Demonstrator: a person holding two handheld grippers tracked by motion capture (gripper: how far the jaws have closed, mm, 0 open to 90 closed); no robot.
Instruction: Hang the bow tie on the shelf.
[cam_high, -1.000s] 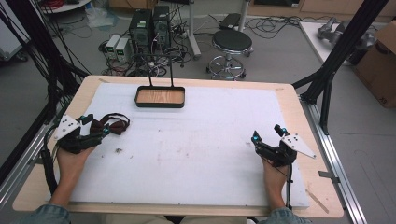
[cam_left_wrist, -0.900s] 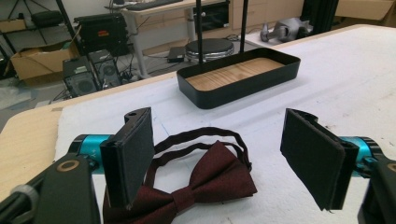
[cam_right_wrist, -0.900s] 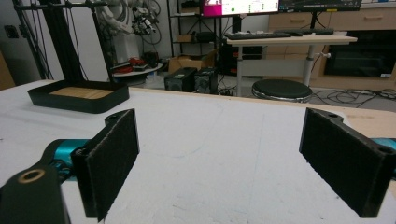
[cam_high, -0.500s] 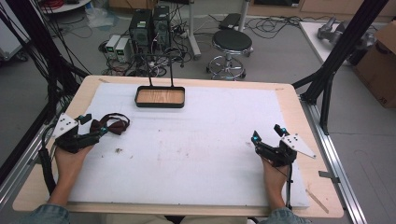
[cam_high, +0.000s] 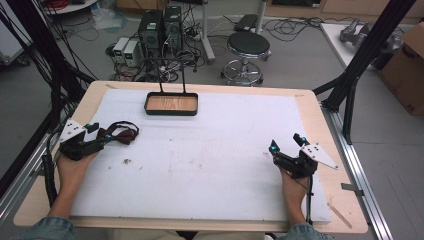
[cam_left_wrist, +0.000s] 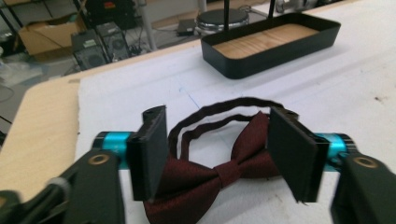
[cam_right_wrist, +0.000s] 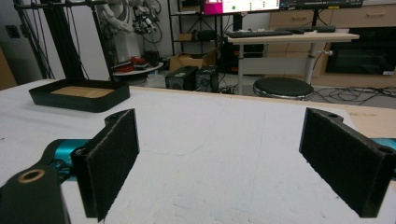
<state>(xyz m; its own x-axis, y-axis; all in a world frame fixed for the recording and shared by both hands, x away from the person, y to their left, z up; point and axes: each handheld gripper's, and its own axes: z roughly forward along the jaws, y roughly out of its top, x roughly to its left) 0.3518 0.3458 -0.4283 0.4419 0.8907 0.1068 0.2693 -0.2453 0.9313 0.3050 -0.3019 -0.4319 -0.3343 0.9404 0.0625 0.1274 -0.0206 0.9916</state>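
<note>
Lying between left gripper (cam_left_wrist: 217, 154) jaws: bow tie (cam_left_wrist: 210, 179)

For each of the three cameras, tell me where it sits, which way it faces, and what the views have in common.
High view: above the person's side, facing forward and down on the table; both forearms, left gripper, right gripper.
Left gripper view: rides that gripper, facing the bow tie lying between its jaws, which have just been closing.
Right gripper view: rides that gripper, low over the bare table; jaws wide apart.
Shared: the black tray appears in all three.
</note>
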